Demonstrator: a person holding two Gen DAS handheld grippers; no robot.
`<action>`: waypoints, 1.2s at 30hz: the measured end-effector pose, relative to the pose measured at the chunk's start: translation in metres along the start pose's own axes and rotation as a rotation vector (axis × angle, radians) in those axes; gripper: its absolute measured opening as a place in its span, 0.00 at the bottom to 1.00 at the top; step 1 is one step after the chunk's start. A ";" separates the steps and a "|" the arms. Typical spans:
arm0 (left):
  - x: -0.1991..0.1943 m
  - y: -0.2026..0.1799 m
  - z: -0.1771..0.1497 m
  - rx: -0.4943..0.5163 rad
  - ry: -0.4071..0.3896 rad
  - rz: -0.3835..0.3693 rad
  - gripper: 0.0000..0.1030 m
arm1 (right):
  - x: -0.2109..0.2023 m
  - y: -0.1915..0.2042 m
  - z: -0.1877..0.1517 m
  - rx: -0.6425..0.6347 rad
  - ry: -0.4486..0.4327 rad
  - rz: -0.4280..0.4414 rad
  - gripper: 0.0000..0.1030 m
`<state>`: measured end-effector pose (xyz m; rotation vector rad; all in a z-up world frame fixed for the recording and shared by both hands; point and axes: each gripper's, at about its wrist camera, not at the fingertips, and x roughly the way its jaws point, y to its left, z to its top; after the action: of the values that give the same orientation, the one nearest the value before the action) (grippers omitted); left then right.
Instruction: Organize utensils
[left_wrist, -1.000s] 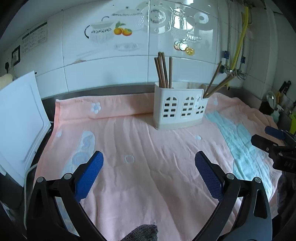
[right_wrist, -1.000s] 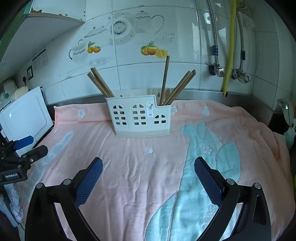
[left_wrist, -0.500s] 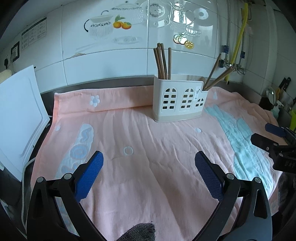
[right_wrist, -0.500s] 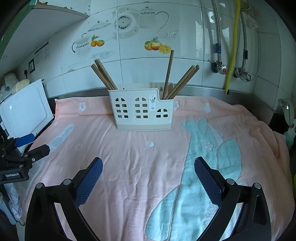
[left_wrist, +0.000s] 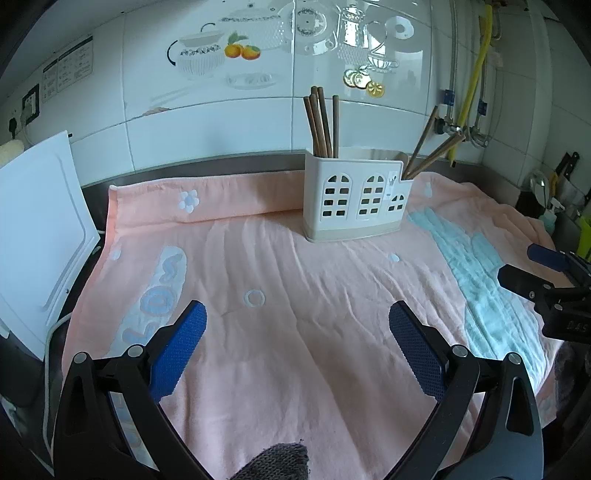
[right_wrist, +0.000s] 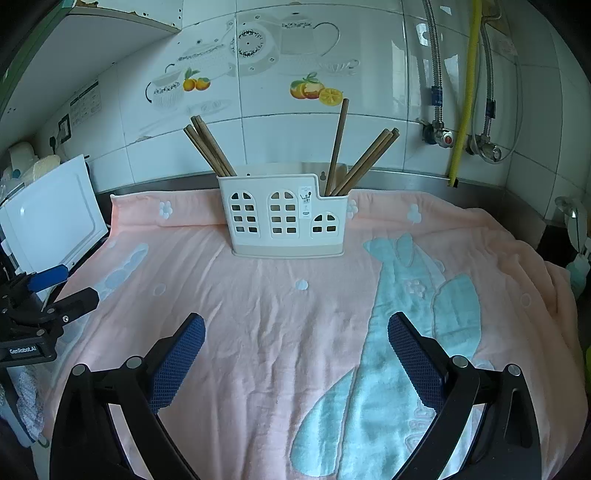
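One white plastic utensil holder with arched window cut-outs (right_wrist: 282, 218) stands on one pink towel with pale blue patterns (right_wrist: 258, 314). It holds eight brown wooden chopsticks: four in its left compartment (left_wrist: 323, 123), four in its right (right_wrist: 364, 160) (tips overlap, so the count is approximate). One white cutting board (left_wrist: 35, 229) leans at the left

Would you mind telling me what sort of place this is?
Most likely a home kitchen counter: tiled wall with teapot decals, water valves with hoses, and a chopstick holder on a pink towel.
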<state>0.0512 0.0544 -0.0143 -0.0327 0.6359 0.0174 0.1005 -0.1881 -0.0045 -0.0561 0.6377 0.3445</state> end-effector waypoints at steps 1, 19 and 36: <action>-0.001 0.000 0.000 -0.001 -0.001 0.000 0.95 | -0.001 0.000 0.000 0.000 -0.001 0.000 0.93; -0.006 -0.002 0.001 0.007 -0.015 -0.003 0.95 | -0.004 0.001 0.002 -0.009 -0.013 0.008 0.93; -0.006 -0.004 0.001 0.002 -0.020 -0.010 0.95 | -0.003 0.002 0.002 -0.010 -0.011 0.011 0.93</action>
<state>0.0467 0.0500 -0.0101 -0.0338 0.6162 0.0072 0.0985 -0.1871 -0.0007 -0.0607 0.6258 0.3582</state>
